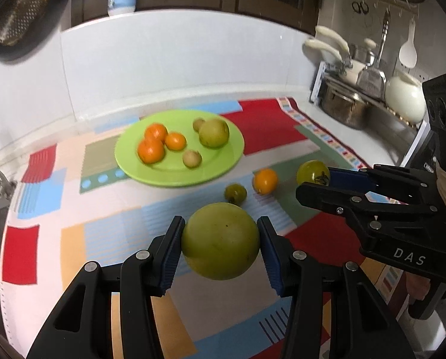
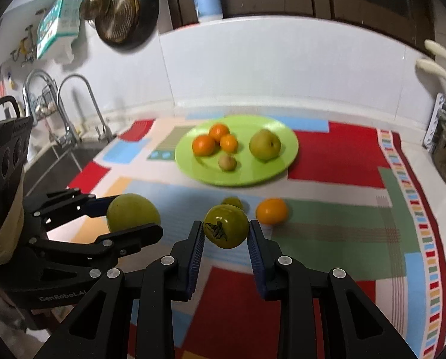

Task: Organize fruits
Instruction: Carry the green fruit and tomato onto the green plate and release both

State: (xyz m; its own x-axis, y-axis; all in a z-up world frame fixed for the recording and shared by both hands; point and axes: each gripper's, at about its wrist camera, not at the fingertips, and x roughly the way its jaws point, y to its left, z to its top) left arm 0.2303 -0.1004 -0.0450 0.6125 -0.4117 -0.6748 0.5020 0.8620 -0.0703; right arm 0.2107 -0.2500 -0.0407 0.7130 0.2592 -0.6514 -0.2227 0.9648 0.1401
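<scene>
My left gripper (image 1: 220, 240) is shut on a large green pear (image 1: 220, 241) and holds it above the cloth; both also show in the right wrist view, the left gripper (image 2: 127, 218) with the pear (image 2: 133, 213). My right gripper (image 2: 226, 231) is shut on a green tomato (image 2: 226, 230), also seen in the left wrist view (image 1: 312, 173). A green plate (image 1: 223, 167) holds three oranges (image 1: 151, 151), a pear (image 1: 214, 133) and two small fruits. On the cloth lie an orange (image 1: 265, 181) and a small green tomato (image 1: 235, 193).
A patterned cloth (image 2: 342, 224) covers the counter. A sink with taps (image 2: 73, 110) is at the left. Pots and a dish rack (image 1: 357, 101) stand at the right. White tiled wall (image 1: 178, 59) runs behind.
</scene>
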